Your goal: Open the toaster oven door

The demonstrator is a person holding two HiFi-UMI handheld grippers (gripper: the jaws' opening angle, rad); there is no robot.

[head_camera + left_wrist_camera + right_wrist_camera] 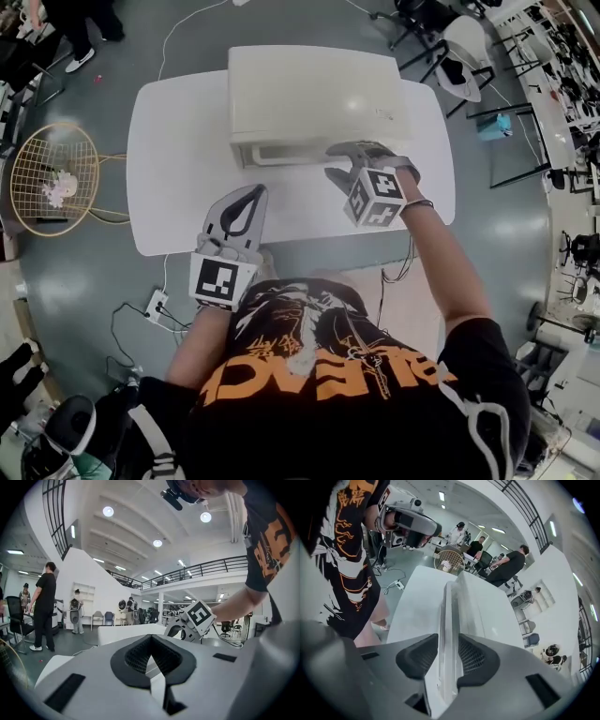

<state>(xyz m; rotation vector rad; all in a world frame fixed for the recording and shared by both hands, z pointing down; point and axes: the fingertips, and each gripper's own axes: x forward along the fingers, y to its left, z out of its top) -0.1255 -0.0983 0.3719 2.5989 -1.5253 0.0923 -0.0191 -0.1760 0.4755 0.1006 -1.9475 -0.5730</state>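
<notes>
A white toaster oven (314, 94) stands at the back of the white table (178, 187), its front facing me. My right gripper (336, 161) points down at the front's upper edge. In the right gripper view the oven's long pale handle bar (450, 611) runs between the two dark pads (417, 656), and my right gripper (449, 644) stands open around it. My left gripper (255, 193) hovers over the table in front of the oven's left part, shut and holding nothing. The left gripper view has its closed tips (151, 641), the oven (126, 631) beyond, and the right gripper (177, 630).
A round wire basket (53, 178) stands on the floor left of the table. A power strip (156, 305) with cables lies near my feet. Chairs (459, 52) and desks fill the right side. A person in black (44, 606) stands far off.
</notes>
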